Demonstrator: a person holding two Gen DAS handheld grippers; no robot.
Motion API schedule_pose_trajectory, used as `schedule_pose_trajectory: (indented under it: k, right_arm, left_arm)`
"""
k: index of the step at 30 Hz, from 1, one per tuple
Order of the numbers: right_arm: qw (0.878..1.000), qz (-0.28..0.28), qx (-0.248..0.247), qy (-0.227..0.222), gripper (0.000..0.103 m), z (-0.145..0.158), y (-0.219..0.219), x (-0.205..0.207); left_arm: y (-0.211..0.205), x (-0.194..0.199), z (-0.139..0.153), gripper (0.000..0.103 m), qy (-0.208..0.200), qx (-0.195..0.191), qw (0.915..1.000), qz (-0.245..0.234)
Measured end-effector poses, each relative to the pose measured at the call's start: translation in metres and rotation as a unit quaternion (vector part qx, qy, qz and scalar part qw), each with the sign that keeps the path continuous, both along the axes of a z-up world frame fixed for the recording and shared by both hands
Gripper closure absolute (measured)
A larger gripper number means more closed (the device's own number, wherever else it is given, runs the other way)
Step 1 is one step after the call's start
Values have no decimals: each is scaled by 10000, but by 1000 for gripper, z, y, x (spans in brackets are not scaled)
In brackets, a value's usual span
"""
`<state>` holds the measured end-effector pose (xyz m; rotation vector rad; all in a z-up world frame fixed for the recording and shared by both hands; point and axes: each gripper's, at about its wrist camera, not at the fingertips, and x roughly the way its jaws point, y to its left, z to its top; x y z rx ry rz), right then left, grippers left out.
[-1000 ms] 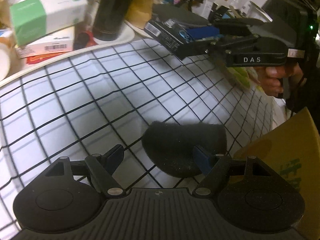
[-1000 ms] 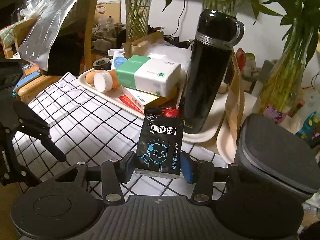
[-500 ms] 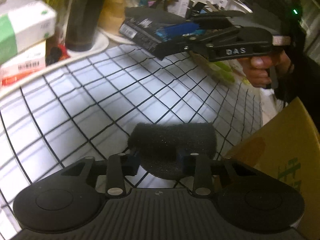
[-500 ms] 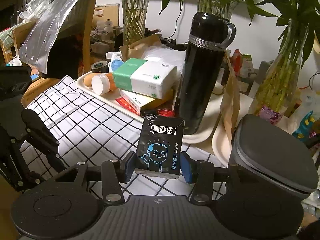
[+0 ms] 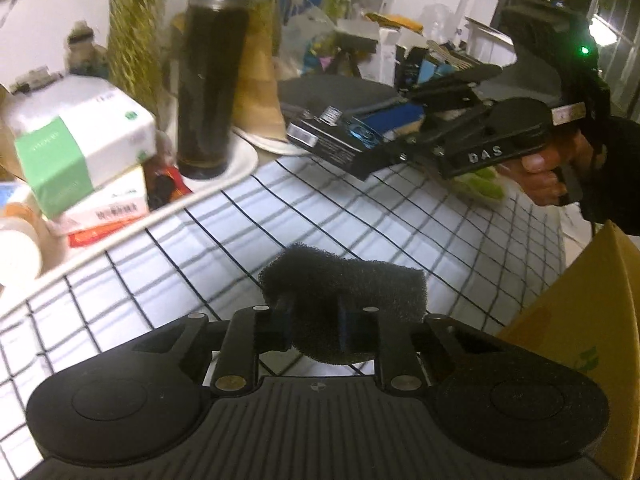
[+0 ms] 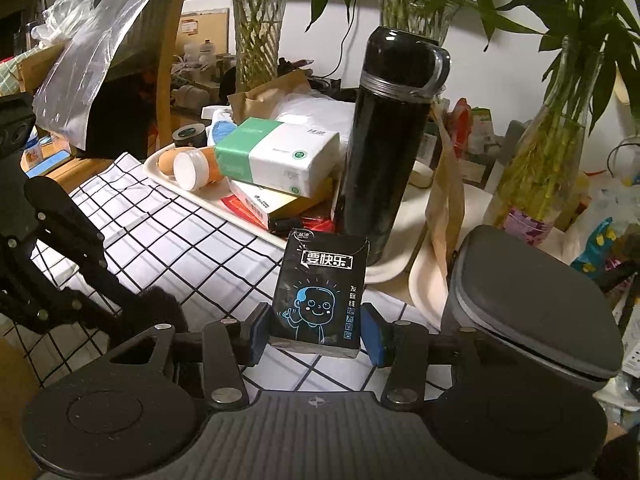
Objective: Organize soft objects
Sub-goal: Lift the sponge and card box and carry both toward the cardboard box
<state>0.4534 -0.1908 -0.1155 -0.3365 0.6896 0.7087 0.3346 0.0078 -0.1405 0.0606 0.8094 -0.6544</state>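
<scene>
The left gripper (image 5: 313, 322), jaws closing, pinches the near middle of a black sponge (image 5: 344, 300), probably light and squashy, while the right gripper (image 6: 316, 330) clamps a black tissue pack (image 6: 322, 292).

The left gripper (image 5: 314, 326) fills the bottom of the left wrist view: a matt black body with a ribbed middle plate marked by a small crosshair, two round raised discs either side, and black link arms pinned with silver screws. Its fingers (image 5: 280, 320) carry dark blue pads. The right gripper (image 6: 316, 330) is built the same, with brighter blue pads on its fingers (image 6: 370, 334). At the right of the left wrist view its side shows white letters "DAS", a green light above, and a hand (image 5: 546, 178) in a black sleeve (image 5: 618, 176).
</scene>
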Motion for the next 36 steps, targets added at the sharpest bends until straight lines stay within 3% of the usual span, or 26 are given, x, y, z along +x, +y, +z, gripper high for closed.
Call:
schedule_pose_trajectory:
  k: [7,21,36]
  right_arm:
    - [9999,-75,14,-70,53,10,-4,-7]
    - [9995,-172,23,-272,53,40,-7,-45]
    - [9948,-1001,29,-159,53,59,-36,-88]
  left_arm:
    - [2,-5,12,84,-362,291,9988,135]
    - [22,-17,38,85,-885,288,9929,741]
    - [51,-51,67,85,-1037,251,9746,1967]
